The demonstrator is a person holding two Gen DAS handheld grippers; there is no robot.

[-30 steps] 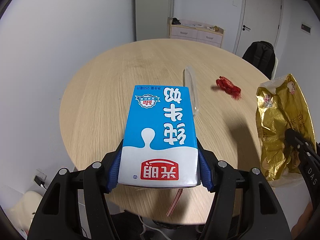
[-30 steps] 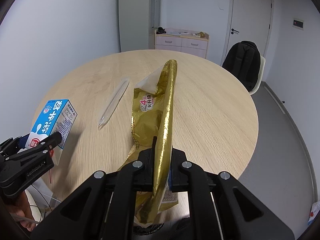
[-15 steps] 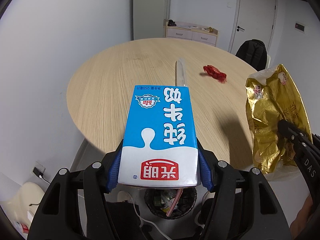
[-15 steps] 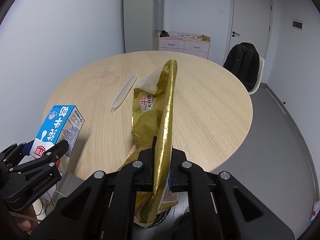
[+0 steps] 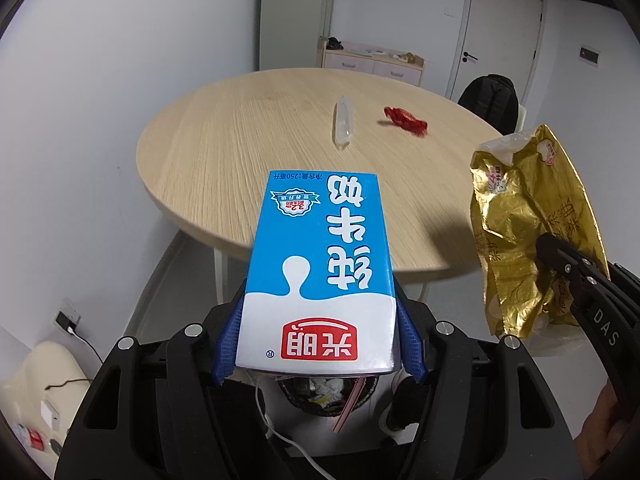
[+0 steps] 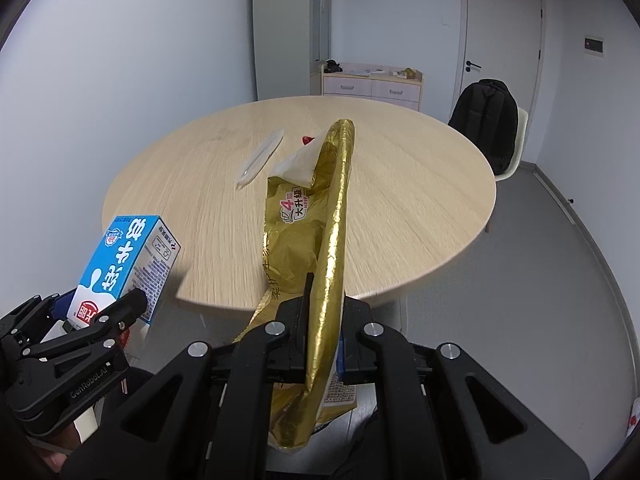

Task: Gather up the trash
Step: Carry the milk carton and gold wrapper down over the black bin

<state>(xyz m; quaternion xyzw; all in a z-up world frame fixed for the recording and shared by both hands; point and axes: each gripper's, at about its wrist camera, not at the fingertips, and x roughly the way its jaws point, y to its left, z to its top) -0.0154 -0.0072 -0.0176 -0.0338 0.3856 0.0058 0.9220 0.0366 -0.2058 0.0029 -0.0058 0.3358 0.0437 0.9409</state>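
Blue-and-white carton (image 5: 320, 276) is sitting upside down between the blue pads (image 5: 228, 340) of the left gripper (image 5: 320, 344), which is pinching it by its two narrow sides near one end, so the long body is sticking out forward with its printed face up toward the camera. The hold near the end probably is leaving most of the carton free to drop clear once the pads let go. Gold foil bag (image 6: 316, 264) is being pinched by the right gripper (image 6: 320, 356), whose fingers are pressed nearly together on the thin, crumpled foil; the bag is standing on edge in the right wrist view and hanging loose below the grip, as a limp wrapper would. Both items are being held off the round wooden bench (image 5: 240, 152), out past its near rim. Directly under the carton a dark bin (image 5: 320, 396) with rubbish already in it is showing, so both grippers seem to be carrying their loads there for dropping. A clear plastic sleeve (image 5: 343, 126) and a red wrapper (image 5: 406, 120) are lying on the bench, near each other and well apart from the grippers, so the collecting looks partly done. A black backpack (image 6: 486, 120) is resting on a chair beyond the bench.
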